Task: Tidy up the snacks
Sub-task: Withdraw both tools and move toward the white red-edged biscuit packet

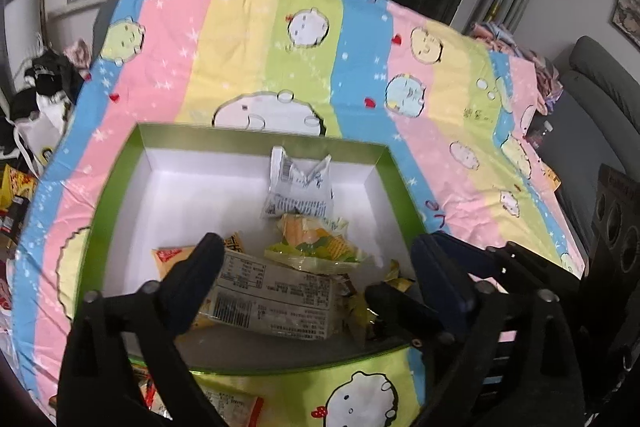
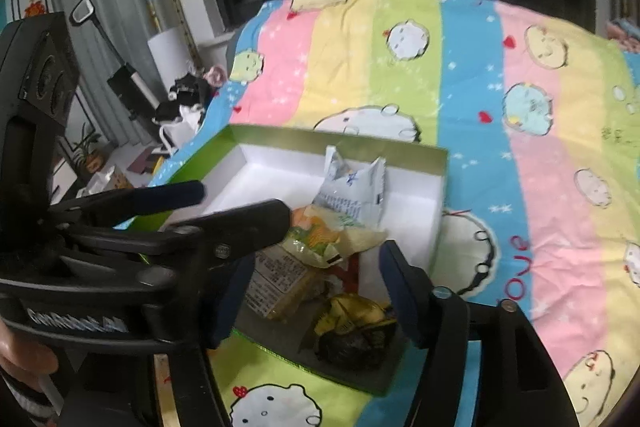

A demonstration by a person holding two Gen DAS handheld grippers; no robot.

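Note:
A green box (image 1: 260, 131) with a white inside lies on a striped cartoon blanket (image 1: 248, 39). Several snacks lie in it: a white packet (image 1: 298, 187) at the back, a yellow-green packet (image 1: 316, 247), a long beige pack (image 1: 276, 297) with a barcode, and an orange packet (image 1: 172, 255). My left gripper (image 1: 316, 283) is open over the beige pack, with nothing pressed between its pads. In the right wrist view the box (image 2: 320, 137) holds the same beige pack (image 2: 280, 287) and yellow and dark wrappers (image 2: 356, 315). My right gripper (image 2: 320, 291) stands open above them and holds nothing.
The left gripper's fingers (image 2: 248, 223) cross the right wrist view on the left, close beside my right gripper. A hand (image 2: 24, 355) holds it. Loose packets lie before the box (image 1: 232, 403) and off the blanket's left (image 1: 16, 187). A black speaker (image 1: 616, 227) stands right.

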